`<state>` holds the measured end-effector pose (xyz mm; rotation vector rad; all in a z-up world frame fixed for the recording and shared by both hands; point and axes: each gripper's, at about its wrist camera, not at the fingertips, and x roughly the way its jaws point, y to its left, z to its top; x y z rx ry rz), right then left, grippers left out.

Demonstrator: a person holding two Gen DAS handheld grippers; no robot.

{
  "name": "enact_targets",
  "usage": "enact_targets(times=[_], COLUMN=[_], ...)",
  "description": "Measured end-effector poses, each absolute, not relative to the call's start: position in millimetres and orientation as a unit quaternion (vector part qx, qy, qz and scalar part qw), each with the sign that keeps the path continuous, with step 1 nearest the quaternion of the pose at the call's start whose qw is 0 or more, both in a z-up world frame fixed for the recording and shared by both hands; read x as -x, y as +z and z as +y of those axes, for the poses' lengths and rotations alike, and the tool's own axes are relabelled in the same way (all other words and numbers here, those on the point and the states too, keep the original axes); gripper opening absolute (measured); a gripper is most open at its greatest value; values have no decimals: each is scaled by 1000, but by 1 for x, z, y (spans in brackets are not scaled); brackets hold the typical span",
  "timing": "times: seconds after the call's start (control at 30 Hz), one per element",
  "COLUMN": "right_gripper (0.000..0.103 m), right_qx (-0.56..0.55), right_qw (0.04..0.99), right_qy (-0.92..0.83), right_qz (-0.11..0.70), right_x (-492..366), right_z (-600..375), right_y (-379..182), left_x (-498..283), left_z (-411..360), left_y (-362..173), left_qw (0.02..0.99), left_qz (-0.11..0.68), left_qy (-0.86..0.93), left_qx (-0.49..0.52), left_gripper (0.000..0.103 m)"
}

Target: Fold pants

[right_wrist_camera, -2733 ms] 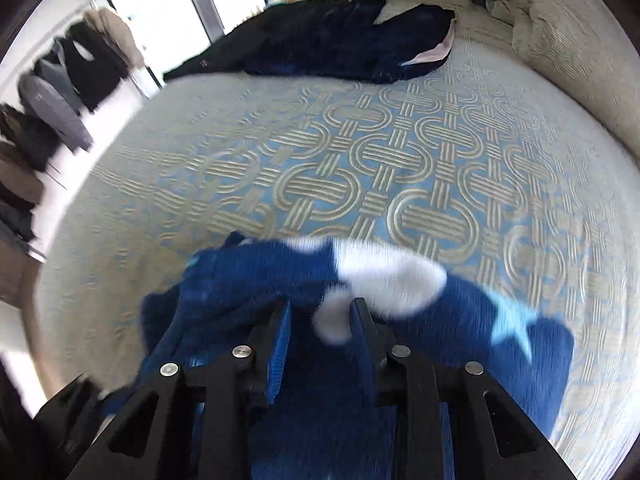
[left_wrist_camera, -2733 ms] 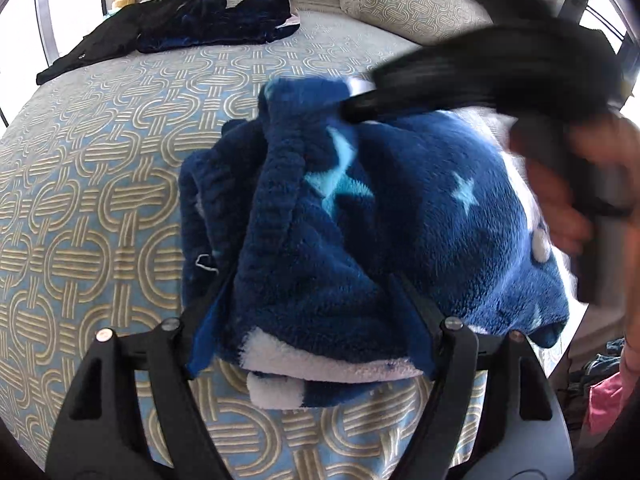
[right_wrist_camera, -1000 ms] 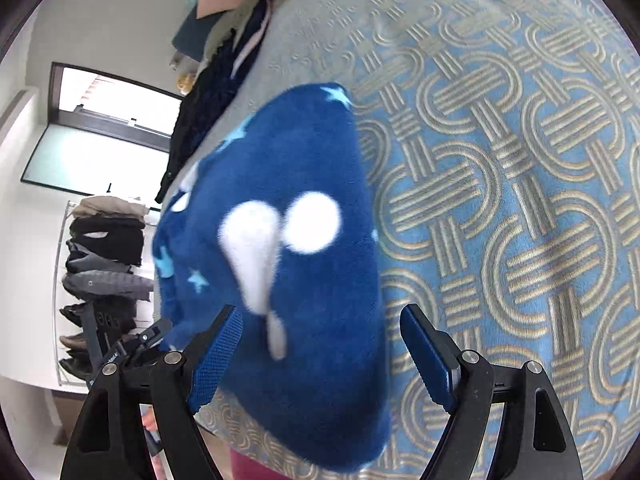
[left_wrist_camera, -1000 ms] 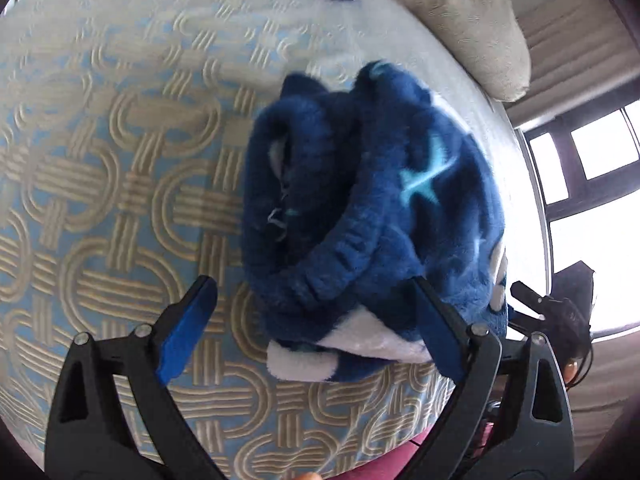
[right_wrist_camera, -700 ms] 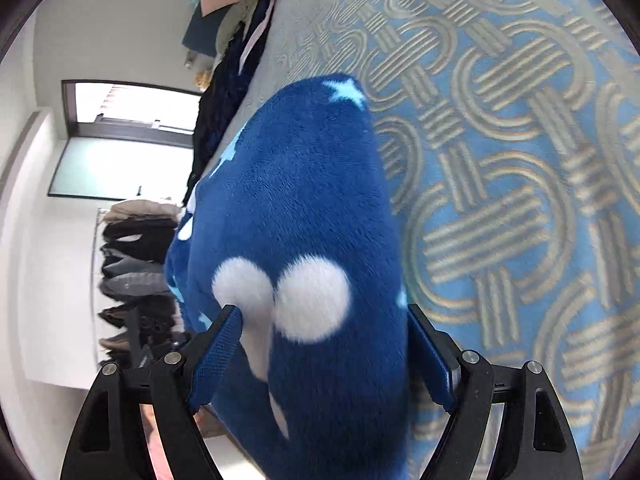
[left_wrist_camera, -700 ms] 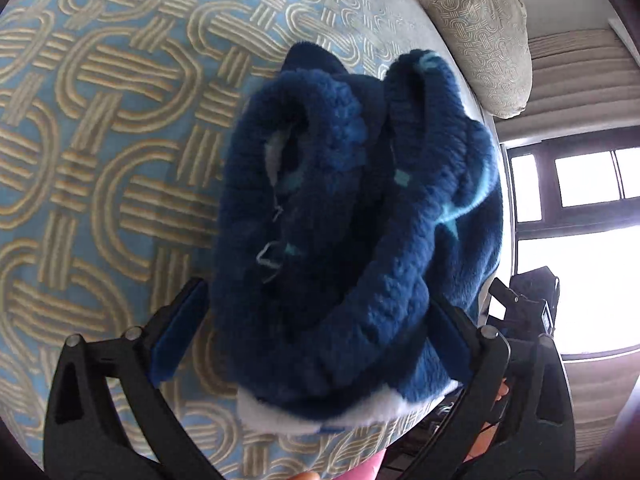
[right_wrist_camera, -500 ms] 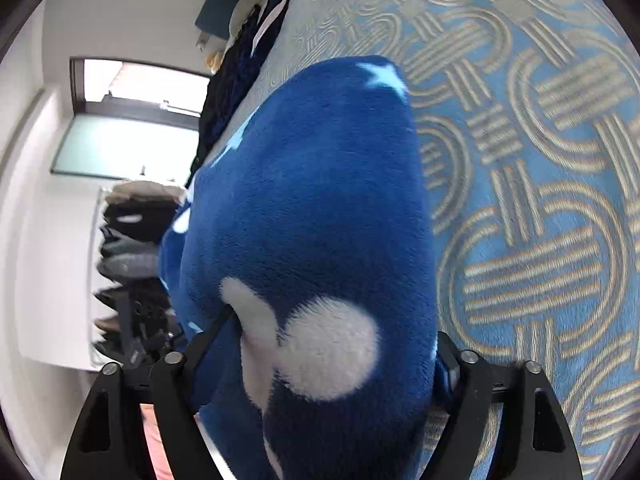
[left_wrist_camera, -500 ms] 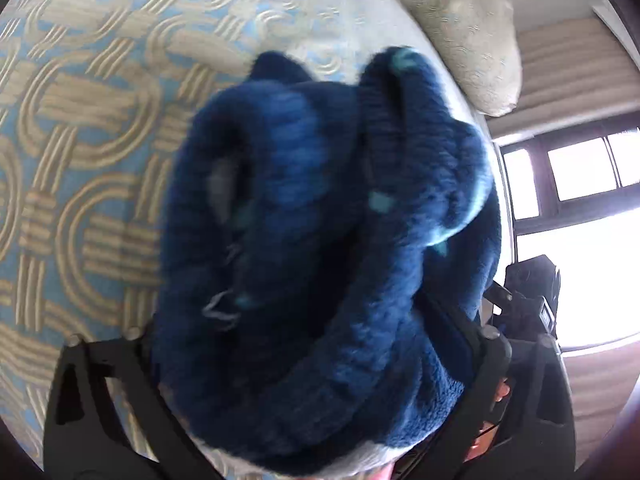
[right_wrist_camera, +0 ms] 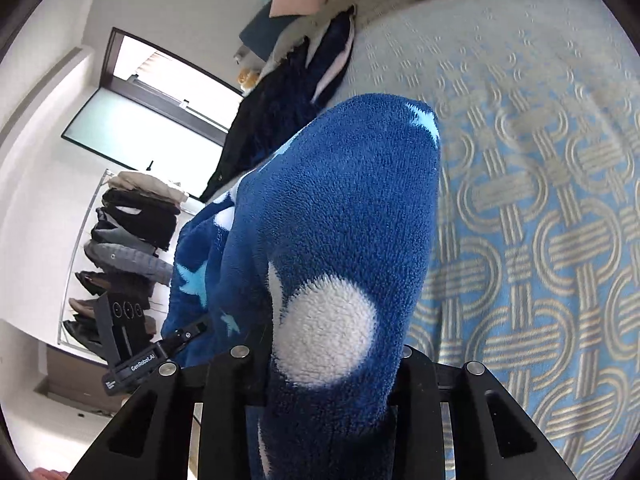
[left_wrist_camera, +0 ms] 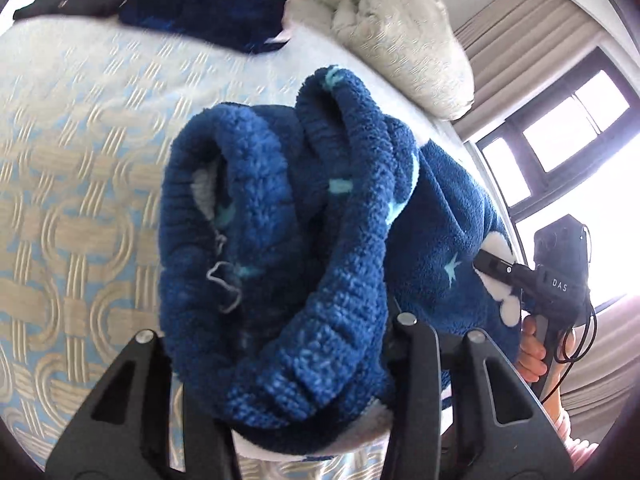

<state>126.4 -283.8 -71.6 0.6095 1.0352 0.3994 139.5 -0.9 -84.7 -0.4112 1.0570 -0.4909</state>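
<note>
Folded pants (left_wrist_camera: 288,240), blue fleece with stars and white spots, gripped from both ends at the near edge of the bed (left_wrist_camera: 76,184). Left gripper (left_wrist_camera: 280,364) now pinching the bunched waistband end, jaws drawn in against the thick fleece after standing wide around it a second ago. Right gripper (right_wrist_camera: 324,364) likewise closed on the opposite folded end, its jaws spread half a second earlier and now pressed into the pile beside a white spot. Same tool visible from the left camera, right gripper (left_wrist_camera: 492,266) biting the far side of the bundle, hand (left_wrist_camera: 532,356) on its handle. Bundle seemingly raised a little off the bed, though contact underneath hidden. Dark clothes (left_wrist_camera: 192,4) and a pillow (left_wrist_camera: 408,36) lying at the far end of the bed, well apart from the pants. Folding apparently finished; double grip suggesting the bundle about to be carried or set aside. Main risk: loose inner layers slipping out and undoing the fold.
</note>
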Motion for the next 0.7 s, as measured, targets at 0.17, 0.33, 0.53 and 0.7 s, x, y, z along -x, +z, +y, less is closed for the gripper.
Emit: enact_targets(times=[0.17,0.33,0.53,0.7], right_gripper=[32,32,33,42], right_qx=[-279,-271,-294,-301], right_qw=[821,835,838,824], right_qy=[168,137,89,40], right_qz=[469,459,450,478], right_x=[-145,-164,-192,-214], right_z=[-319,-368,-419,-450], right_y=[-50,-39,-75,-128], left_x=[-180,-223,-260,-286], left_z=[-33,-88,-156,-186], left_y=[-62,-59,-77,-119], left_qw=[826,826,833,817], left_qz=[476,472,475,515], left_qy=[-253,-273,-270,-252], left_qx=[167,143,88,64], left_gripper=[45,45,45,55])
